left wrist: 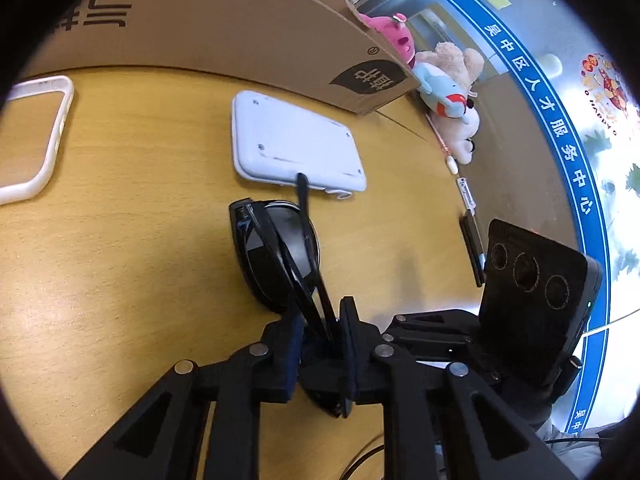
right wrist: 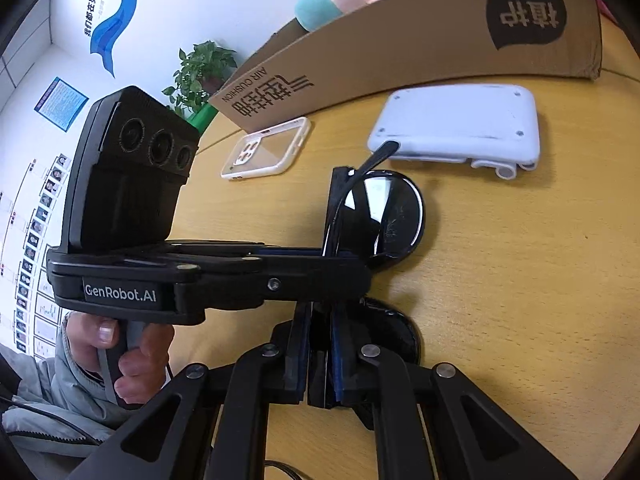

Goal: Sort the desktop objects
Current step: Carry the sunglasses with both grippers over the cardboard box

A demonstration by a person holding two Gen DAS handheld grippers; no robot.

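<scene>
Black sunglasses (left wrist: 276, 256) are held over the wooden desk (left wrist: 120, 240), folded arms sticking up. My left gripper (left wrist: 320, 332) is shut on the glasses' frame near the bridge. My right gripper (right wrist: 320, 328) is shut on the other lens end of the same sunglasses (right wrist: 384, 216), just under the left gripper's body (right wrist: 216, 280), which crosses the right wrist view. A white flat device (left wrist: 296, 148) lies face down just beyond the glasses; it also shows in the right wrist view (right wrist: 460, 124). A white phone case (left wrist: 32, 136) lies at the left; it also shows in the right wrist view (right wrist: 266, 148).
A big cardboard box (left wrist: 224, 24) stands along the desk's back edge; it also shows in the right wrist view (right wrist: 420, 44). Plush toys (left wrist: 448, 92) sit beside it at the right. A pen (left wrist: 452, 160) and a dark strip (left wrist: 474, 248) lie near the desk's right edge.
</scene>
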